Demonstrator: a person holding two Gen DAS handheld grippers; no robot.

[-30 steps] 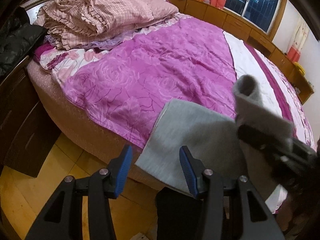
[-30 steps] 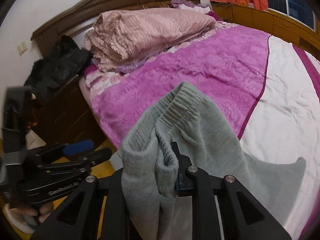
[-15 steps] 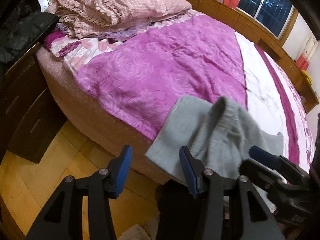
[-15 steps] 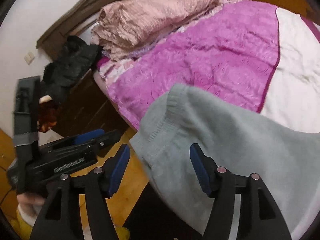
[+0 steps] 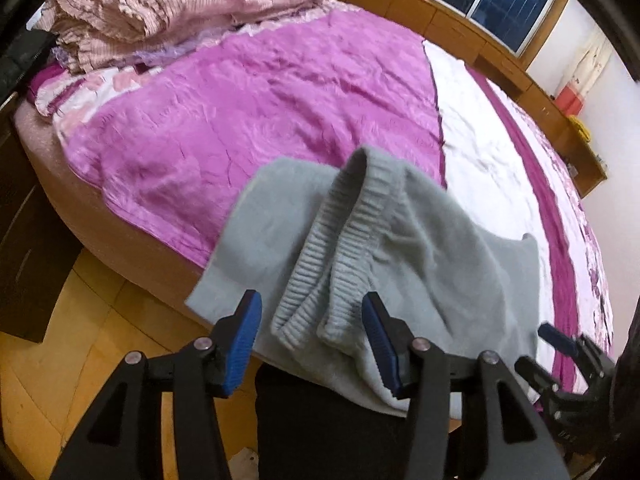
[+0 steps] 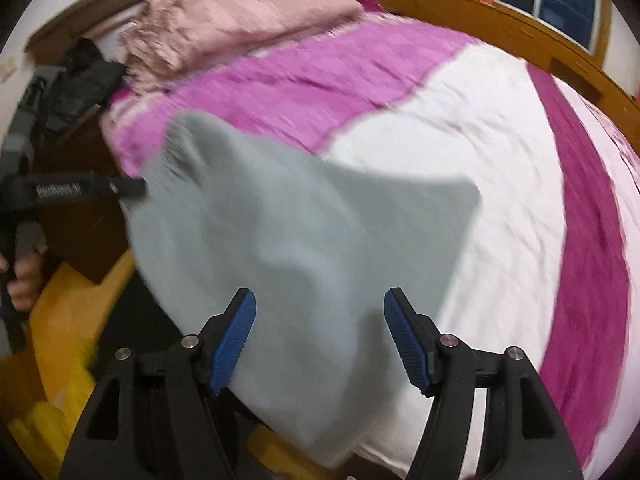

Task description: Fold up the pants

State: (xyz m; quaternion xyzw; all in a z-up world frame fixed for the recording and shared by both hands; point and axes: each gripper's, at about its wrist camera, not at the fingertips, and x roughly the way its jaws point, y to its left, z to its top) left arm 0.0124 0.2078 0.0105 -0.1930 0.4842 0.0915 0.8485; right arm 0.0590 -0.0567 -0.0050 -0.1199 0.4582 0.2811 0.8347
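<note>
Your left gripper (image 5: 312,340) stood wide, its blue pads (image 5: 244,336) either side of the ribbed waistband (image 5: 320,276), gripping nothing. Your right gripper (image 6: 318,340) was spread wide too, hanging over the cloth without pinching it. The grey pants (image 6: 288,240) lay folded at the bed's (image 5: 260,92) near edge, across the purple cover and white sheet (image 6: 480,152), one end drooping over the side toward the floor (image 5: 80,320).

A pink quilt (image 5: 168,4) lies bundled at the bed's far left, dark clothing (image 6: 86,80) beside it, a window (image 5: 496,0) far right.
</note>
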